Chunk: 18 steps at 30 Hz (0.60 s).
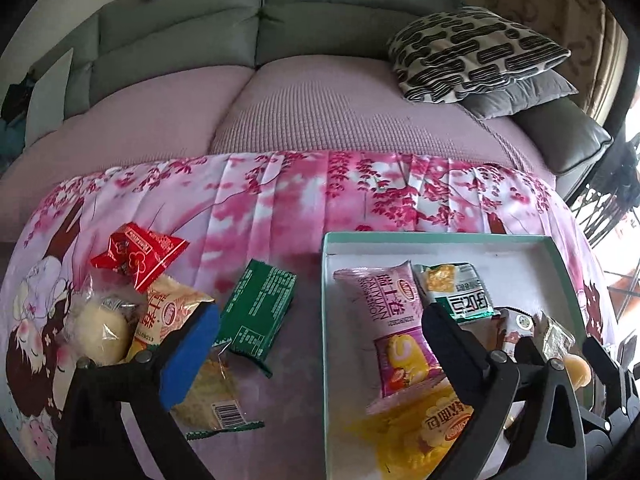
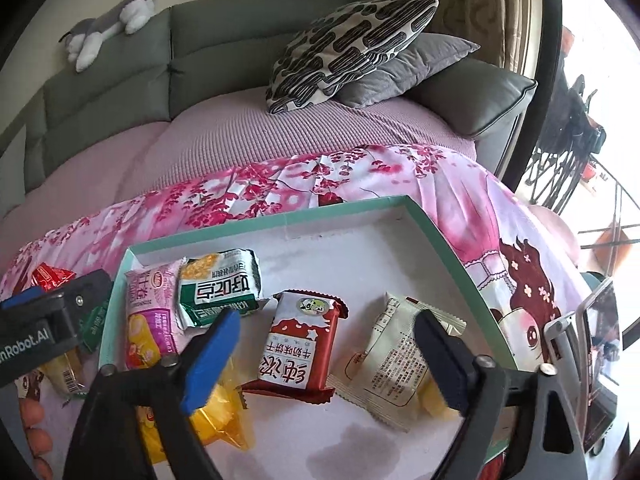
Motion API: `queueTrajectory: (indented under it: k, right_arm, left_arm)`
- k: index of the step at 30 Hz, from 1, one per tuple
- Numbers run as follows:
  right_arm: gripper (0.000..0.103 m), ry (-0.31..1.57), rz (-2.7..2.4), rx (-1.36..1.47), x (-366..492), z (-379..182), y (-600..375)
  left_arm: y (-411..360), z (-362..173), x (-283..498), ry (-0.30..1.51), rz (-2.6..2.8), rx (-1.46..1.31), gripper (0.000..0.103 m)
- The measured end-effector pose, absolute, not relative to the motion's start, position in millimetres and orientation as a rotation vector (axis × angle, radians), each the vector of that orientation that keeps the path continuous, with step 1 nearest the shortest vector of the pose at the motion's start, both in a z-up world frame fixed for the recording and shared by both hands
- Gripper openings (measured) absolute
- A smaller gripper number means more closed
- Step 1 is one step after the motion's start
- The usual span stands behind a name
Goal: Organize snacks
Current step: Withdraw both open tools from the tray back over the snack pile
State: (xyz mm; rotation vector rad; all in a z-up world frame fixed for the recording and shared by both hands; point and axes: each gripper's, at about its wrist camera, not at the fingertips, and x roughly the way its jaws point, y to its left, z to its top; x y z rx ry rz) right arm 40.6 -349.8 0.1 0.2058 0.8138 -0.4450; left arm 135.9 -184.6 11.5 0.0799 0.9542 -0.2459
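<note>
A teal-rimmed white box (image 1: 440, 237) (image 2: 280, 220) lies on a pink floral cloth. It holds a pink roll packet (image 1: 384, 312) (image 2: 150, 312), a green-white packet (image 1: 460, 292) (image 2: 218, 288), a yellow packet (image 1: 424, 432) (image 2: 216, 412), a red biscuit packet (image 2: 298, 344) and a cream packet (image 2: 394, 356). Outside, to the left, lie a dark green packet (image 1: 258, 312), a red packet (image 1: 138, 256), an orange packet (image 1: 168, 312), a clear-wrapped bun (image 1: 100, 332) and a barcode packet (image 1: 212, 396). My left gripper (image 1: 320, 356) is open and empty, straddling the box's left wall. My right gripper (image 2: 324, 364) is open over the red biscuit packet.
A sofa with a mauve cover (image 1: 280, 112) lies behind the cloth, with a patterned cushion (image 1: 476, 52) (image 2: 348, 48) on a grey one. A plush toy (image 2: 112, 20) lies on the sofa back. A window and railing (image 2: 568, 152) are at the right.
</note>
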Motion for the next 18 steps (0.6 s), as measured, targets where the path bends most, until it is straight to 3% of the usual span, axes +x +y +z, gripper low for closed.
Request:
queueTrajectory:
  k: [18]
  right_arm:
    - [0.103, 0.83, -0.476, 0.218, 37.6, -0.9, -355.4]
  left_arm:
    - [-180.7, 1.4, 138.5, 0.983, -0.199, 0.098, 0.103]
